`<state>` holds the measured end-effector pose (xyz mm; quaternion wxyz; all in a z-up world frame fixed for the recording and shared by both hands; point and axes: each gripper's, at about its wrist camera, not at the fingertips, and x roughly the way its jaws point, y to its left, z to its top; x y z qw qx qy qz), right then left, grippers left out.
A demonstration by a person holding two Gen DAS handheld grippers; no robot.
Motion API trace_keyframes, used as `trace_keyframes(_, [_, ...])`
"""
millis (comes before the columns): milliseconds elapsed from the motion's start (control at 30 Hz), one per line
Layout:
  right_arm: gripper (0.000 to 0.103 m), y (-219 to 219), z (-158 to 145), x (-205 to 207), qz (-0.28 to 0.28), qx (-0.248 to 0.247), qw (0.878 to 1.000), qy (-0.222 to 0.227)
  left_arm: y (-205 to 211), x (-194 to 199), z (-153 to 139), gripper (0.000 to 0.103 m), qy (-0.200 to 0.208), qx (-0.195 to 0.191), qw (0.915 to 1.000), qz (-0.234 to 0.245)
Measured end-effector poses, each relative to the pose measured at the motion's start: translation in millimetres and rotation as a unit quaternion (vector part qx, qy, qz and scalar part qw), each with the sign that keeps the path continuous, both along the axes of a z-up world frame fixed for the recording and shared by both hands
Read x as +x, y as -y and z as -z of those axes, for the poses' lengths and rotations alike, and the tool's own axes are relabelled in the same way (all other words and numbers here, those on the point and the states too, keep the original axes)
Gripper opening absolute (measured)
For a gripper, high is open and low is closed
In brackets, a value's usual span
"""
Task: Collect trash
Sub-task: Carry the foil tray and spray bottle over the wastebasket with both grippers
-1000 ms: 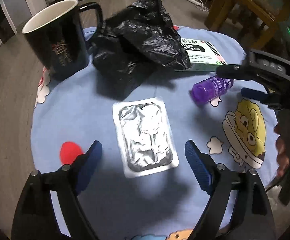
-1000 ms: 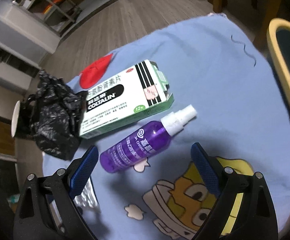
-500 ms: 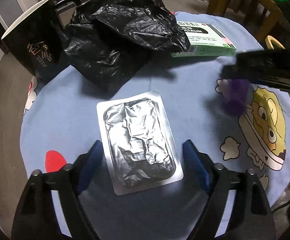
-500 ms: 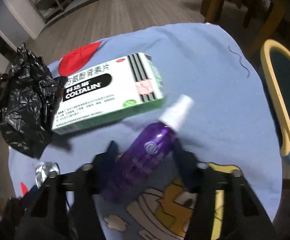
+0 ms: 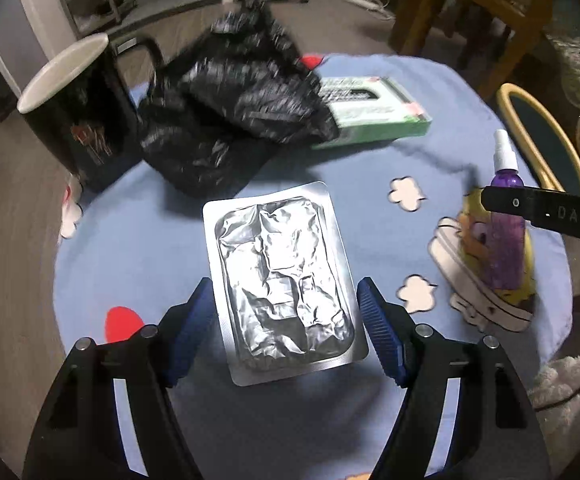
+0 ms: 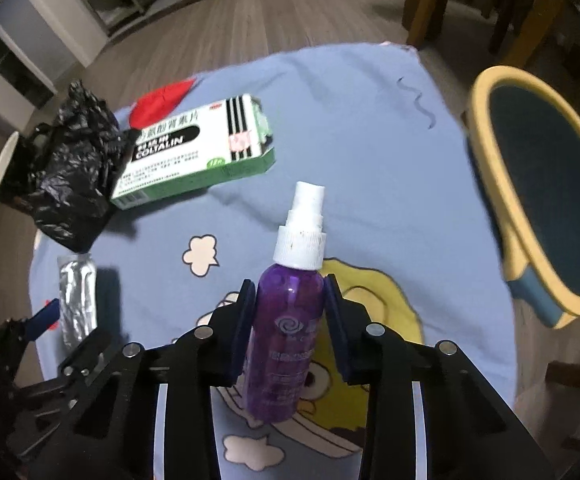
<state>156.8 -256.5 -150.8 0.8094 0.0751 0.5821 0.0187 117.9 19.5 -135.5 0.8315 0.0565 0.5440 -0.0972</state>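
The right gripper (image 6: 288, 300) had its fingers (image 6: 242, 320) closing on the purple spray bottle (image 6: 290, 320), one against each side of the bottle's body, the white spray head (image 6: 302, 226) pointing away beyond the tips. Below the bottle lay the blue cartoon-printed cloth (image 6: 350, 152) that covered the round surface. The left gripper (image 5: 286, 320) pointed down at a silver foil blister pack (image 5: 284, 280) lying flat on the cloth; its blue fingers (image 5: 378, 336) stood apart and were closing, one beside each long edge of the pack, the left one at the very edge, and whether it touched could not be told. Behind the pack a crumpled black trash bag (image 5: 234, 104) sat between a black mug (image 5: 78, 108) and a green-and-white medicine box (image 5: 374, 112), with the bag overlapping the near end of the box. In the left wrist view the bottle appeared off to the right, crossed by the black bar of the right gripper
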Motion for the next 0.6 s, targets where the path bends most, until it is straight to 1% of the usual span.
trace_keyframes(167, [0.034, 21, -31, -10, 0.004, -0.004, 1.000, 0.028, 0, -13, -39, 0.071, 0.035, -0.004, 0.9994, 0.006])
trace_keyframes(333, [0.034, 44, -79, -17, 0.005, 0.011, 0.998, 0.069, 13, -25, -74, 0.071, 0.065, -0.017, 0.9977, 0.014])
trace_keyframes(400, [0.034, 53, -97, -24, -0.007, 0.006, 0.996, 0.084, 27, -30, -80, 0.071, 0.074, -0.018, 0.9968, 0.023])
trace_keyframes(467, [0.034, 55, -109, -25, -0.019, -0.007, 0.995, 0.096, 45, -35, -82, 0.071, 0.081, -0.020, 0.9960, 0.033])
trace_keyframes(533, [0.034, 63, -118, -31, -0.031, -0.017, 0.994, 0.106, 61, -38, -81, 0.071, 0.086, -0.025, 0.9950, 0.043])
trace_keyframes(600, [0.034, 70, -121, -35, -0.034, -0.023, 0.993, 0.114, 78, -42, -82, 0.071, 0.093, -0.021, 0.9933, 0.065])
